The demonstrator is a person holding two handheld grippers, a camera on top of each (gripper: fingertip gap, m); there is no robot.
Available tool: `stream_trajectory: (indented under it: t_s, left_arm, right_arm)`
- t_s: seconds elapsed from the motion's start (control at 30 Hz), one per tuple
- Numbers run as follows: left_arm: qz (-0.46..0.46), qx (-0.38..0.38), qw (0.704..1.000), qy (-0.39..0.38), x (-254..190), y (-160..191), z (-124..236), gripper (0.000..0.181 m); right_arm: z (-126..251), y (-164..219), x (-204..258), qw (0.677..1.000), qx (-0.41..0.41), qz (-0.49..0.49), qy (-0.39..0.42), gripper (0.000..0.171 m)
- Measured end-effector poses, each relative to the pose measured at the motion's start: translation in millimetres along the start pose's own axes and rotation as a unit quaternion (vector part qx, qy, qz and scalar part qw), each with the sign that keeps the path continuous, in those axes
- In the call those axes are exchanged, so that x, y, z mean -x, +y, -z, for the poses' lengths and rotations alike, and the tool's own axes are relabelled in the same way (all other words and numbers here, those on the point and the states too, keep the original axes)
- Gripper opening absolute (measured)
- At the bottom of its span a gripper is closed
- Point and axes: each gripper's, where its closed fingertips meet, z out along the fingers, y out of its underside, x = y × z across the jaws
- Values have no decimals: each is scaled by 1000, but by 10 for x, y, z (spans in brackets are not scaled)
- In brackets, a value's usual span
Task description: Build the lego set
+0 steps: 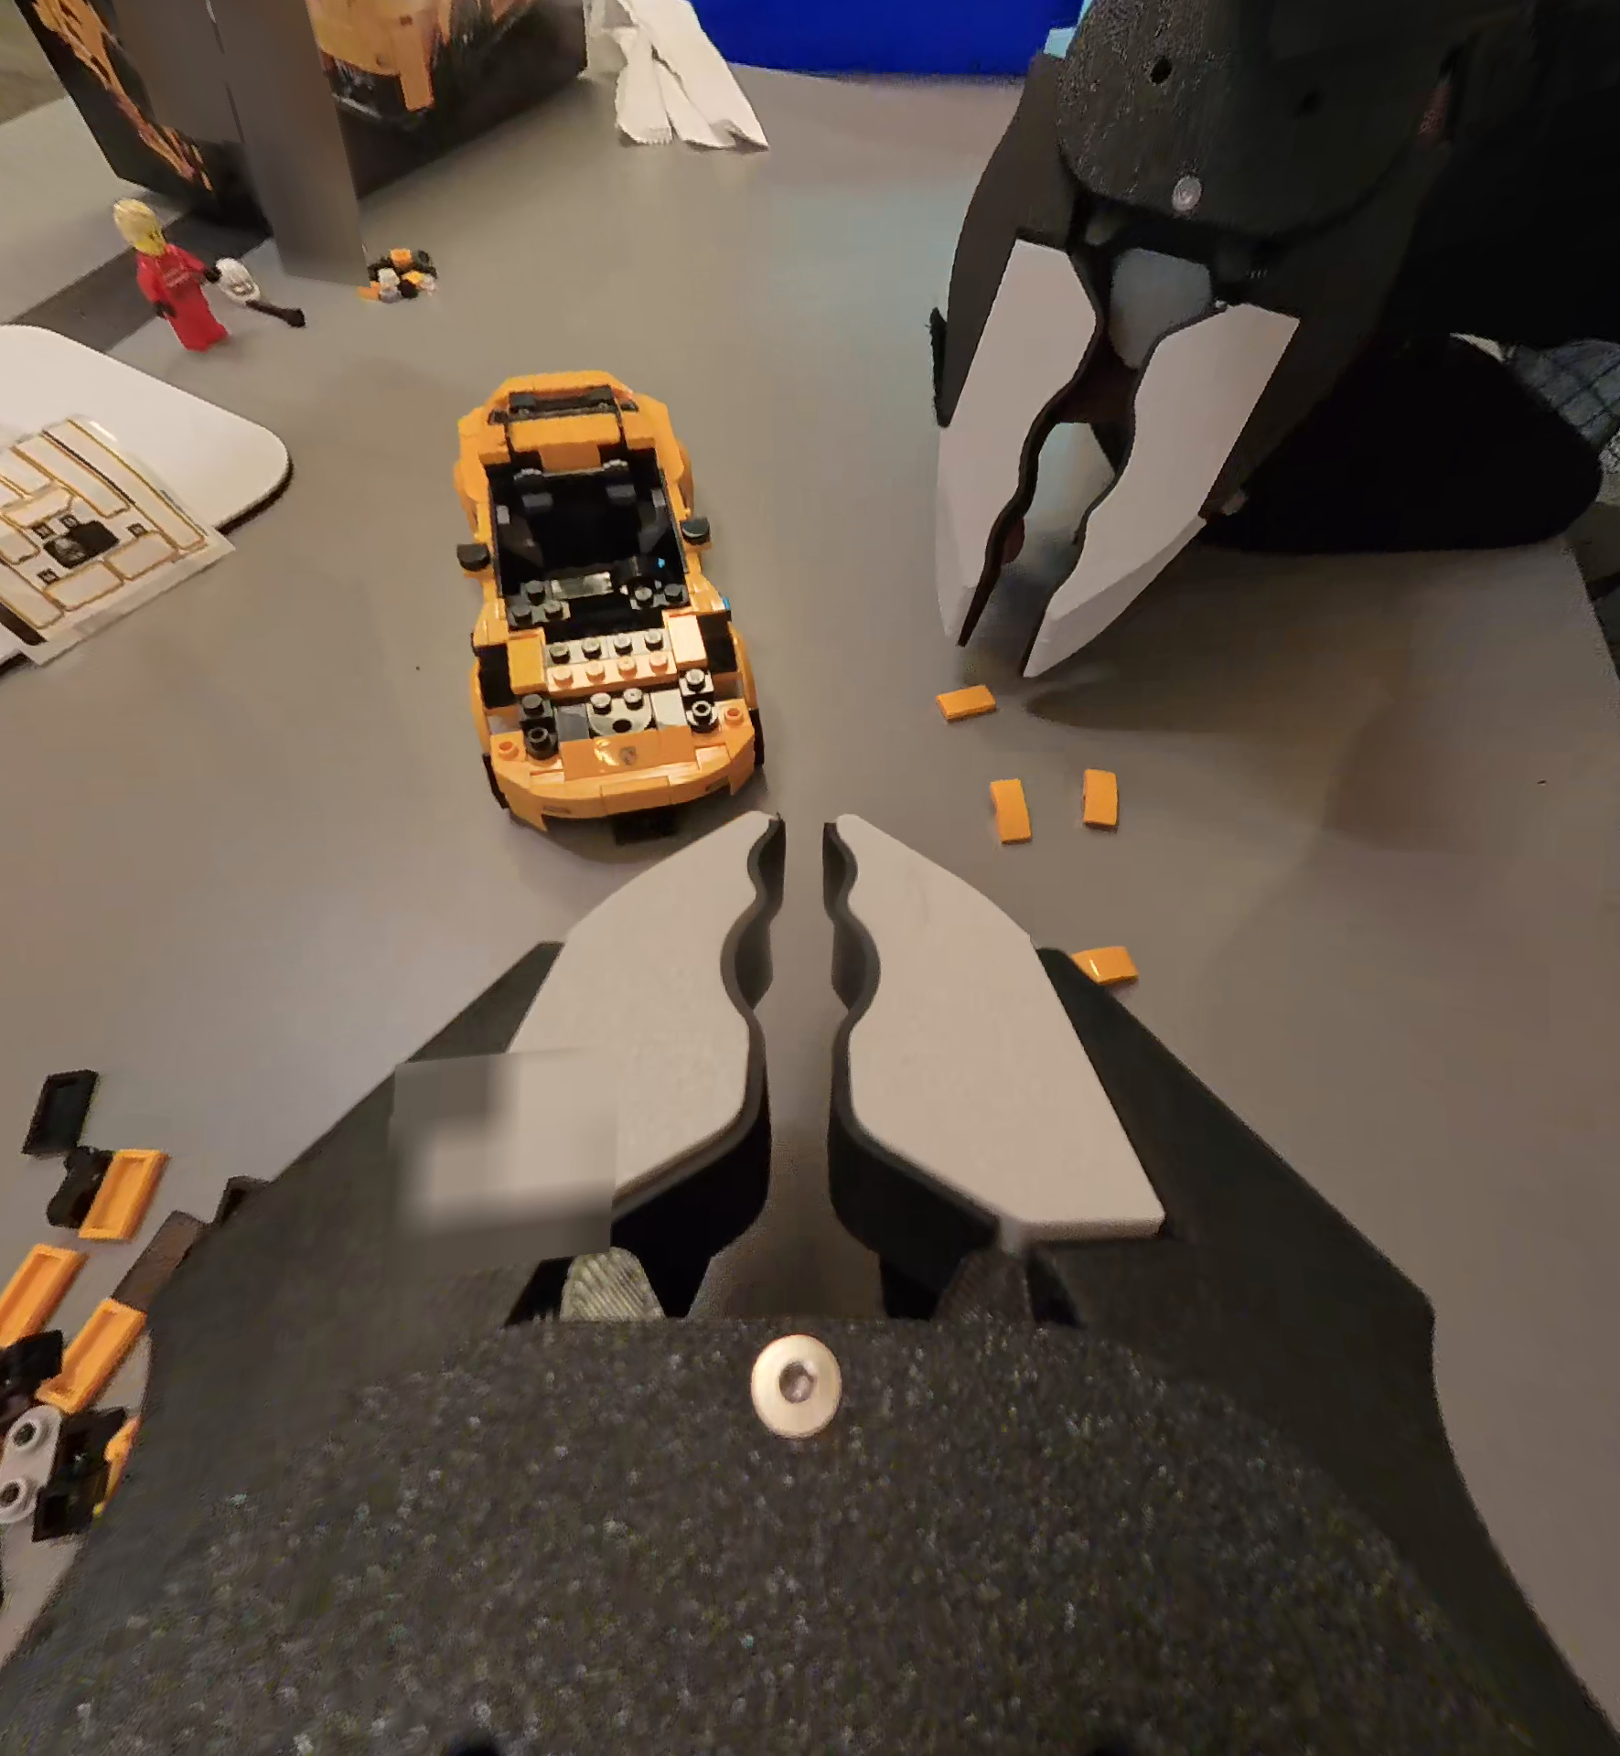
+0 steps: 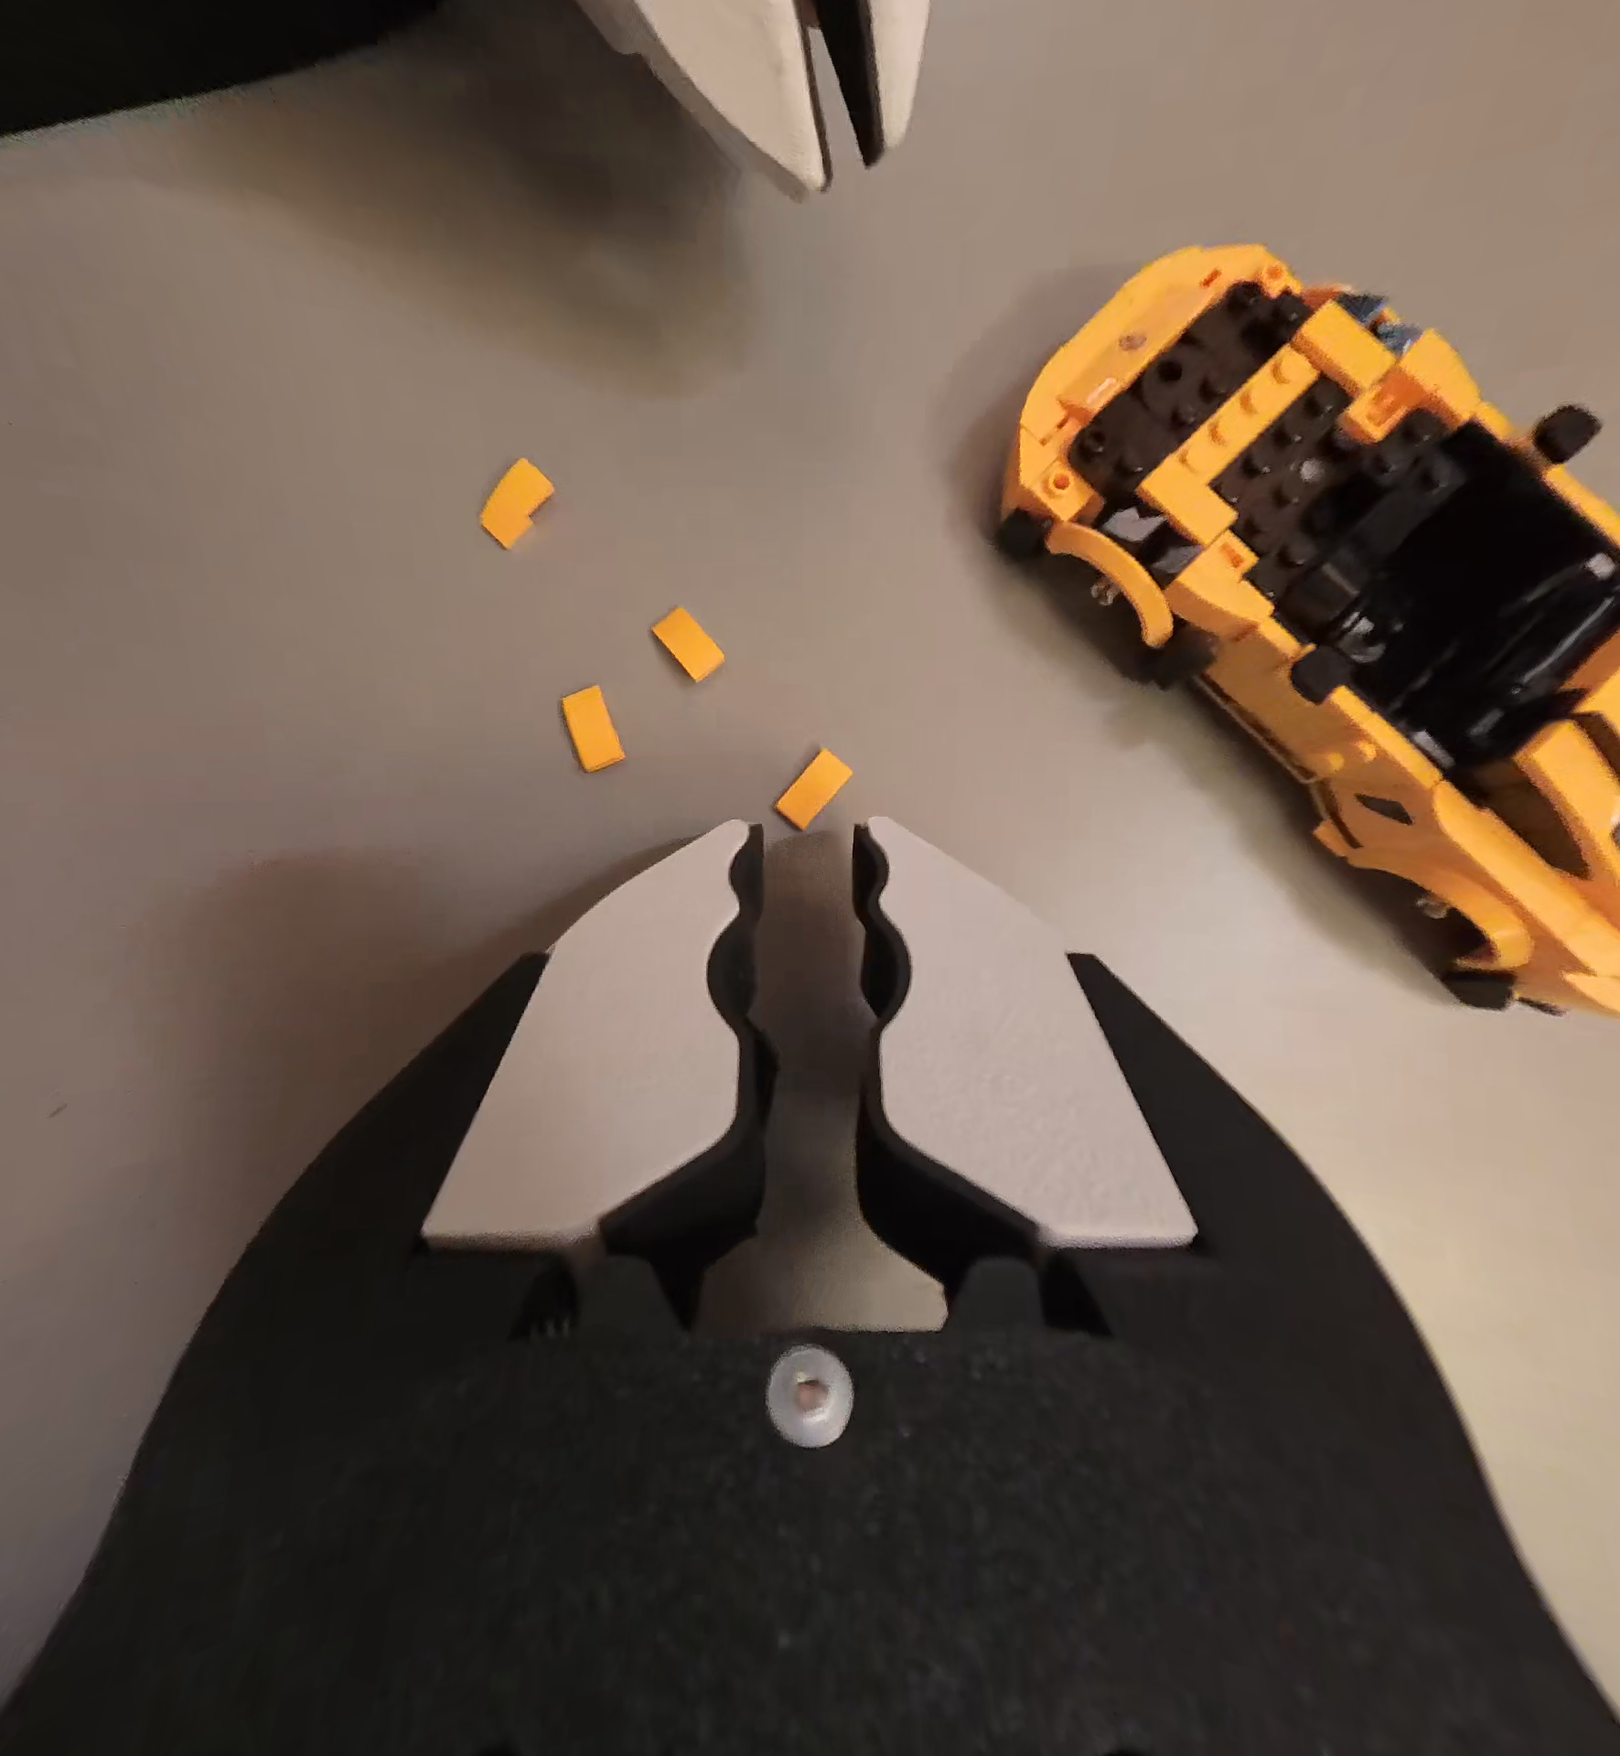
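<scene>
Left gripper (image 1: pixel 801 831): black grainy body, smooth grey fingers with wavy inner edges; tips a narrow gap apart, nothing between them, hovering just short of the car's nose.
Right gripper (image 2: pixel 808 829): same build, fingers slightly apart and empty, tips just beside one small orange tile (image 2: pixel 813 788).
Loose tiles: four small orange curved pieces scattered on the table (image 1: pixel 312 855), apart from each other, between the two grippers.
Lego car (image 1: pixel 601 608): orange body, roofless, black cockpit and seats, studs bare across the hood; sits mid-table on its underside.
Parts pile (image 1: pixel 36 1368): orange, black and grey pieces near the left gripper's base.
Minifigure (image 1: pixel 174 276): red suit, standing by the set's box (image 1: pixel 378 85).
Sticker sheet (image 1: pixel 64 537): partly peeled, lying on a white booklet.
</scene>
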Motion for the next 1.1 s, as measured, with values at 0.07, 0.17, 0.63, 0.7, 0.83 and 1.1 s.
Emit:
stream_trajectory:
  t_s: [0.07, 0.17, 0.63, 0.7, 0.83, 1.1]
  left_arm:
    - [6, 3, 1000, -2, 20, 21, -14, 7]
    - [7, 10, 1000, -9, 50, 54, -29, 7]
    - [36, 85, 993, -68, 456, 144, -316, 65]
    - [34, 106, 992, -67, 463, 166, -395, 77]
    - [30, 131, 989, -70, 471, 194, -499, 83]
    - [34, 145, 985, -93, 407, 196, -538, 63]
  right_arm:
    - [-45, -10, 0, 1000, 6, -22, -5, 17]
    - [-83, -49, 12, 999, 12, -49, -20, 17]
    - [-135, -38, -24, 999, 20, -47, 17, 7]
    - [-129, -43, -33, 998, 9, -51, 19, 7]
    - [-106, -40, -52, 999, -5, -49, 23, 7]
    - [-81, -47, -38, 998, -27, -49, 14, 7]
